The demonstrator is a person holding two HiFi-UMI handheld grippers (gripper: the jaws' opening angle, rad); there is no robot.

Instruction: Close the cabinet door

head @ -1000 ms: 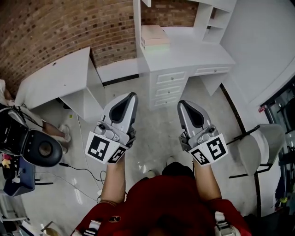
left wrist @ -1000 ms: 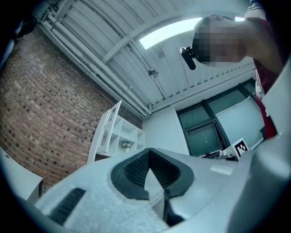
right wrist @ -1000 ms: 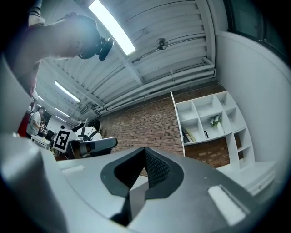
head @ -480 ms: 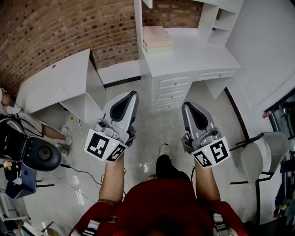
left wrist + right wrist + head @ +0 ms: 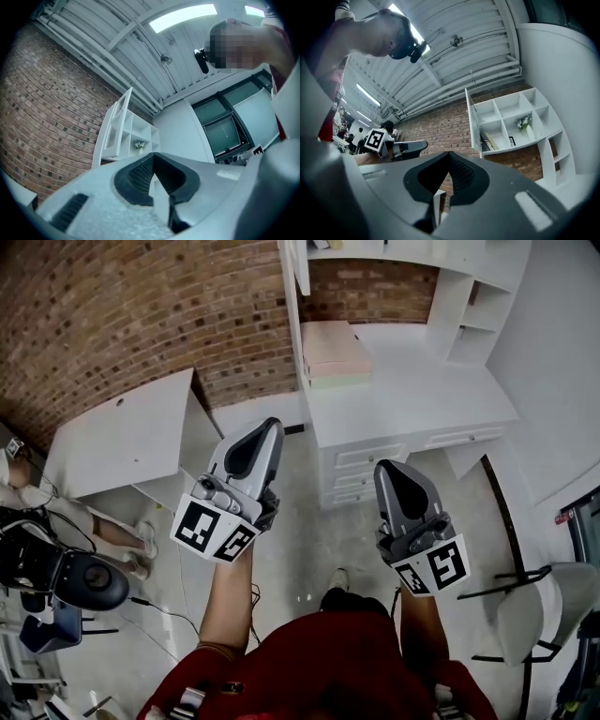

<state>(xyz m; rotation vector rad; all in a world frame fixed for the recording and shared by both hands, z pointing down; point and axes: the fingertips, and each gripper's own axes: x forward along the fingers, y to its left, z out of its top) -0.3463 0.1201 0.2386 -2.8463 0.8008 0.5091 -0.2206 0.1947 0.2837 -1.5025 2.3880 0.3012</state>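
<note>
Grey left gripper [image 5: 270, 430] & grey right gripper [image 5: 386, 470], lower centre of head view: jaws together on both, nothing betw. Beyond, white desk w/ drawers [image 5: 422, 399]. Farthest, white cabinet door [image 5: 471, 123] swung open, mid right gripper view.

Bright, even light falls from long white ceiling strip lamps [image 5: 183, 16] above the grey left gripper [image 5: 153, 161], one slightly blown out. Both gripper views bulge and go black at the corners; the gripper's near body is soft. The pale polished floor [image 5: 309, 521] below it perhaps shows faint glare.
</note>
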